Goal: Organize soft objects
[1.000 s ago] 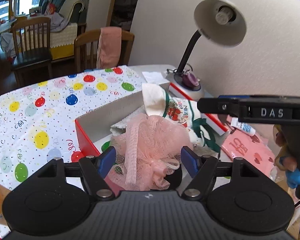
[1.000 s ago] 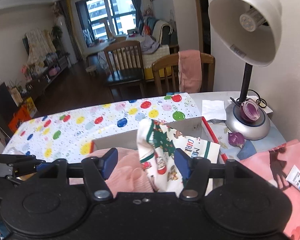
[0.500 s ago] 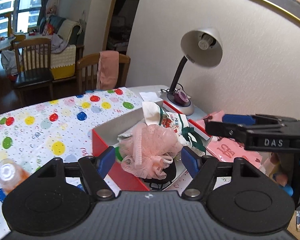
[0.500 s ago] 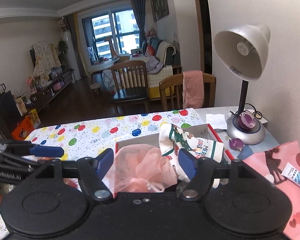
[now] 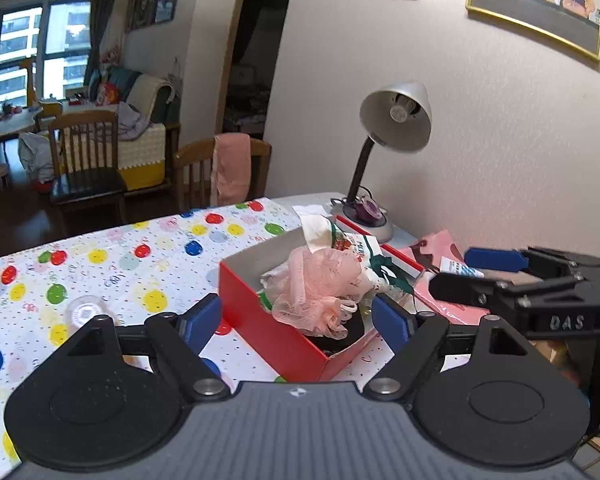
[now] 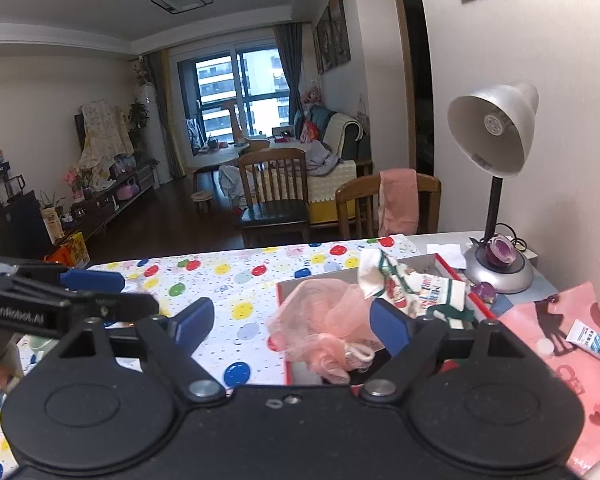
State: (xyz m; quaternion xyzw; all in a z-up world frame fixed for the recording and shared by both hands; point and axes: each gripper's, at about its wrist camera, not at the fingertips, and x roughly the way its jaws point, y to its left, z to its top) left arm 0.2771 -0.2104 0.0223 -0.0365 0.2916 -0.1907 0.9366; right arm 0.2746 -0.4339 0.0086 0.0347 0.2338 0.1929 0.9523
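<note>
Here we see both tools, the left tool and the right tool, with jaws opening and gripping nothing. The pink mesh puff and printed cloth lie beyond them in the red box near the counter's lamp-side edge; the box's bottom stays hidden.

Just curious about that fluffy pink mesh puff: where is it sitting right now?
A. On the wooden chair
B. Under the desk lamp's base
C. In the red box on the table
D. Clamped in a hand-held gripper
C: the pink mesh puff lies on top of the other soft things in the red box, with neither gripper touching it.
</note>
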